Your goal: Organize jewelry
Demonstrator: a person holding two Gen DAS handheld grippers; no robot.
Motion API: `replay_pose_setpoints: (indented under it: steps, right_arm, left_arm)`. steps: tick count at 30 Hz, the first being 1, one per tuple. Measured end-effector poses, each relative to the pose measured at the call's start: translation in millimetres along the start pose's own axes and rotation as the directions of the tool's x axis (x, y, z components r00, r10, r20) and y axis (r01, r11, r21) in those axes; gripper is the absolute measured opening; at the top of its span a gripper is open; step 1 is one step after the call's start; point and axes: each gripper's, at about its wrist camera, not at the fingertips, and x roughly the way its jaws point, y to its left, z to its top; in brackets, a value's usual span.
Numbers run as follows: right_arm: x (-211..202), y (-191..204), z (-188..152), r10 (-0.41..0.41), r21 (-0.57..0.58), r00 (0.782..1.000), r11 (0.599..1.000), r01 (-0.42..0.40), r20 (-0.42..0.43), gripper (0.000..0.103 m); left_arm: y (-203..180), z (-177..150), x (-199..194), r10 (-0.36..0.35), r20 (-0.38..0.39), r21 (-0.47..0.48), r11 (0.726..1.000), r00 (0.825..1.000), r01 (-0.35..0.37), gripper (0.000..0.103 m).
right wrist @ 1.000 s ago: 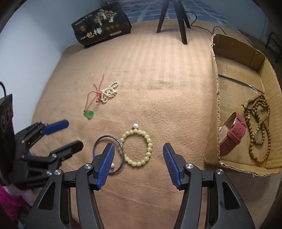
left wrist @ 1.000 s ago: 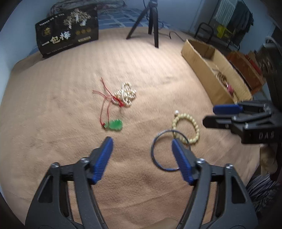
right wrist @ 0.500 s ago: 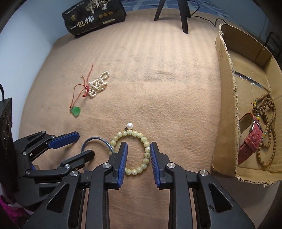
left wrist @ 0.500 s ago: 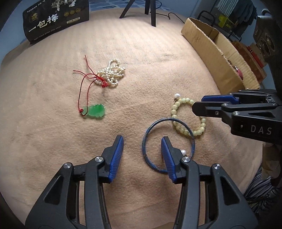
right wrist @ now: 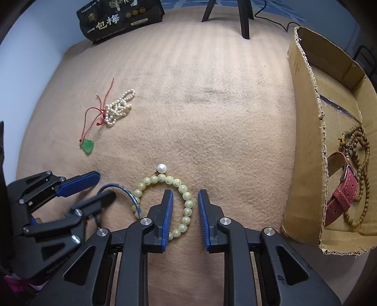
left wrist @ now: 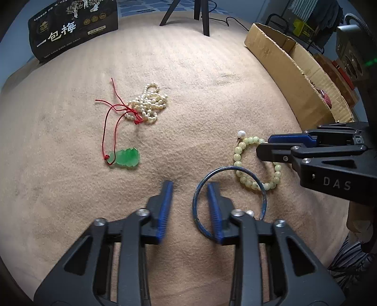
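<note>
A blue bangle point(left wrist: 200, 188) lies on the tan cloth. My left gripper point(left wrist: 190, 186) is down over its left rim, one finger inside the ring and one outside, jaws partly closed but apart. A pale green bead bracelet point(right wrist: 187, 195) with a white pearl lies beside it, overlapping the bangle. My right gripper point(right wrist: 185, 195) straddles the bracelet's right side, jaws narrowly apart. A pearl strand point(left wrist: 149, 103) and a green pendant on red cord point(left wrist: 126, 158) lie further left.
A cardboard box point(right wrist: 304, 131) stands at the right, holding a red watch point(right wrist: 344, 193) and brown wooden beads point(right wrist: 360, 150). A black printed bag point(left wrist: 70, 28) and tripod legs point(left wrist: 202, 16) stand at the far edge of the cloth.
Both grippers have dropped toward the cloth and narrowed their jaws, the left around the bangle's rim and the right around the green bracelet's beads. The jewelry has not moved.
</note>
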Motion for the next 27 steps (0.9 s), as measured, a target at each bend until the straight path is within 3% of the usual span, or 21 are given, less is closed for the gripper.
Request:
replay_pose_setpoints:
  steps: [3, 6, 17, 27]
  right_arm:
    - [1.4, 1.0, -0.6, -0.012, -0.009, 1.000, 1.000, 0.012, 0.001, 0.013]
    - [2.8, 3.2, -0.5, -0.008, -0.008, 1.000, 1.000, 0.008, 0.003, 0.008]
    - [-9.3, -5.9, -8.0, 0.033, -0.001, 0.999, 0.999, -0.033, 0.040, 0.006]
    - [-35.2, -1.7, -9.8, 0.071, -0.015, 0.993, 0.997, -0.070, 0.094, 0.006]
  left_arm:
    - [3.5, 2.1, -0.1, -0.009, -0.001, -0.014, 1.000, 1.000, 0.009, 0.012]
    - [4.1, 1.8, -1.0, -0.012, 0.001, -0.011, 1.000, 1.000, 0.012, 0.007]
    - [4.0, 2.1, -9.2, -0.044, 0.022, -0.031, 0.999, 0.999, 0.044, 0.003]
    - [4.2, 5.6, -41.5, -0.105, 0.094, -0.065, 0.992, 0.990, 0.111, 0.002]
